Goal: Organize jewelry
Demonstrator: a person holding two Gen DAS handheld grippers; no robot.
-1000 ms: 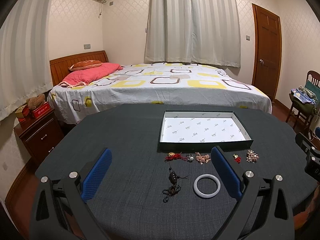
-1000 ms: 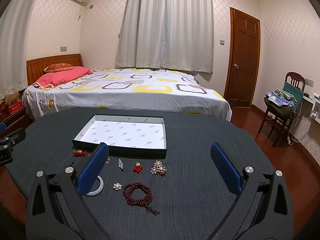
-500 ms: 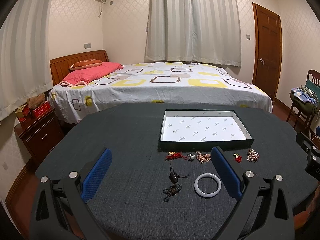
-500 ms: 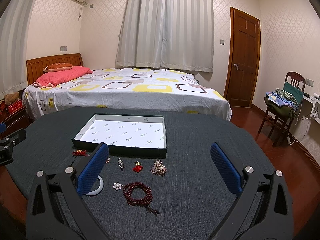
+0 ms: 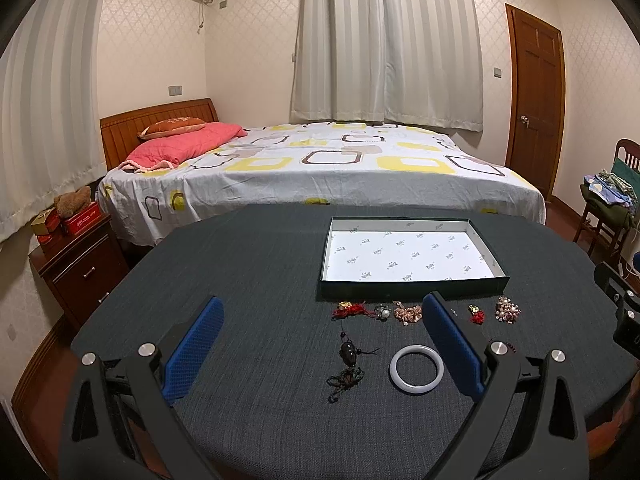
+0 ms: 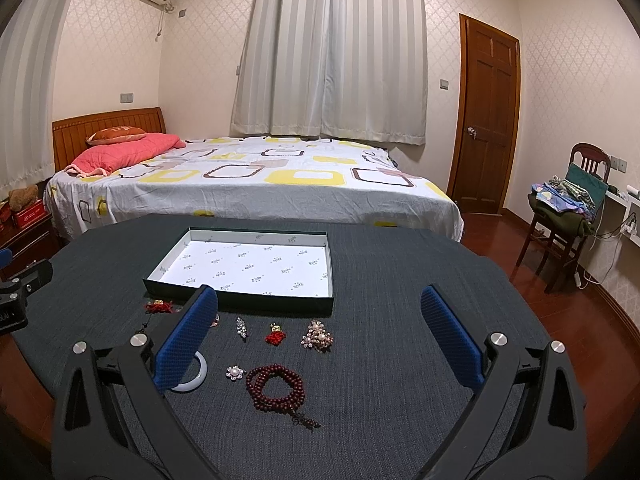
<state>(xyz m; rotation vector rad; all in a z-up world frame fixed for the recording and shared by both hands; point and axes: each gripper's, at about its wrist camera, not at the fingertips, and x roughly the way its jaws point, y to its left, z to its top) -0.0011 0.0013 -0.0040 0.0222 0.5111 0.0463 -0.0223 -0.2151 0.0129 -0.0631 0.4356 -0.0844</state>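
Observation:
An empty shallow box with a white lining (image 5: 408, 258) (image 6: 252, 264) lies on the dark round table (image 5: 248, 272). In front of it lie several jewelry pieces: a white bangle (image 5: 417, 369) (image 6: 196, 376), a dark corded pendant (image 5: 348, 364), a red knot charm (image 5: 352, 310) (image 6: 159, 306), a pearl cluster brooch (image 5: 507, 314) (image 6: 317, 336), a dark red bead bracelet (image 6: 276, 388), a small flower brooch (image 6: 235, 373). My left gripper (image 5: 320, 344) is open and empty, held above the table before the bangle. My right gripper (image 6: 318, 344) is open and empty above the bracelet.
A bed (image 5: 320, 168) stands behind the table. A nightstand (image 5: 76, 264) is at the left, a chair with clothes (image 6: 568, 208) at the right, and a wooden door (image 6: 488, 120) behind. The right gripper's body shows at the left wrist view's right edge (image 5: 624, 316).
Both views shift only slightly; the left gripper has drifted a little. No object has moved and both grippers stay open.

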